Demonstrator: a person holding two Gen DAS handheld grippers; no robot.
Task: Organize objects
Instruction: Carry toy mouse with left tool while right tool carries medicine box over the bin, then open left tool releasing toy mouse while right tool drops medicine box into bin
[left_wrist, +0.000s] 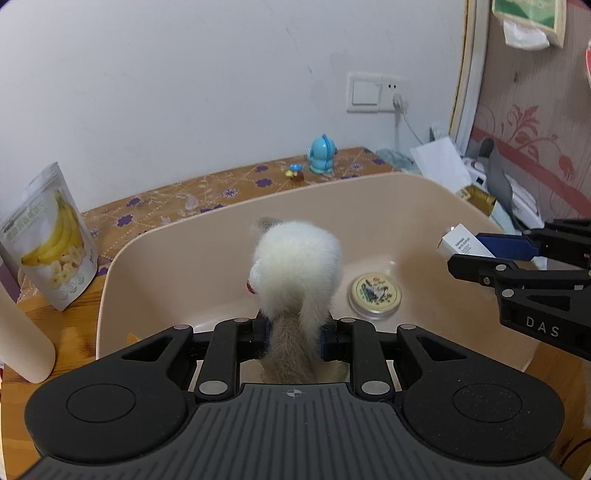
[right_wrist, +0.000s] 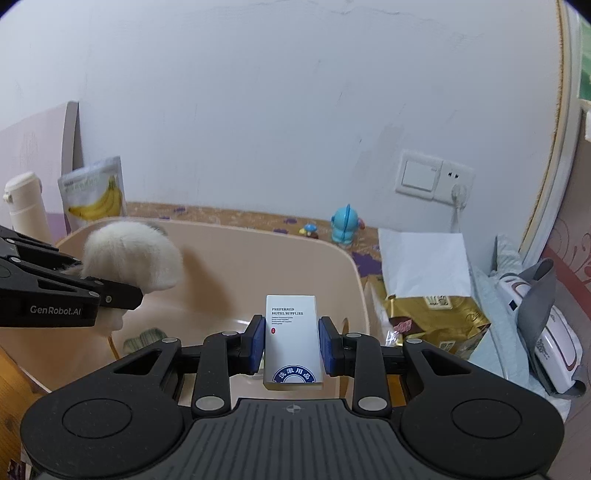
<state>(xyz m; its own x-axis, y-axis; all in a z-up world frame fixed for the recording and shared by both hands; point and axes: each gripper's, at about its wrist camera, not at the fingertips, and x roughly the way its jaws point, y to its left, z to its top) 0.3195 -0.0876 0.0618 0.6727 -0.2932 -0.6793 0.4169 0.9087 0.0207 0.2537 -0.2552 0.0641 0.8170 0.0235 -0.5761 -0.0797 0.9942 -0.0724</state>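
Note:
My left gripper (left_wrist: 293, 338) is shut on a white fluffy plush toy (left_wrist: 299, 266) and holds it over a beige plastic basin (left_wrist: 406, 206). A round tin (left_wrist: 375, 293) lies on the basin floor to the right of the toy. My right gripper (right_wrist: 291, 341) is shut on a small white hotel supplies box (right_wrist: 291, 332) above the basin's right rim (right_wrist: 351, 266). In the left wrist view the right gripper (left_wrist: 476, 254) comes in from the right with the box (left_wrist: 463, 245). In the right wrist view the left gripper (right_wrist: 110, 295) holds the plush toy (right_wrist: 136, 254) at the left.
A banana chips pouch (left_wrist: 55, 236) and a beige bottle (left_wrist: 22, 339) stand left of the basin. A blue toy figure (left_wrist: 323, 153) and a tiny mushroom figure (left_wrist: 295, 171) stand by the wall. A gold bag (right_wrist: 432, 317), white paper (right_wrist: 424, 262) and a white device (right_wrist: 546, 332) crowd the right.

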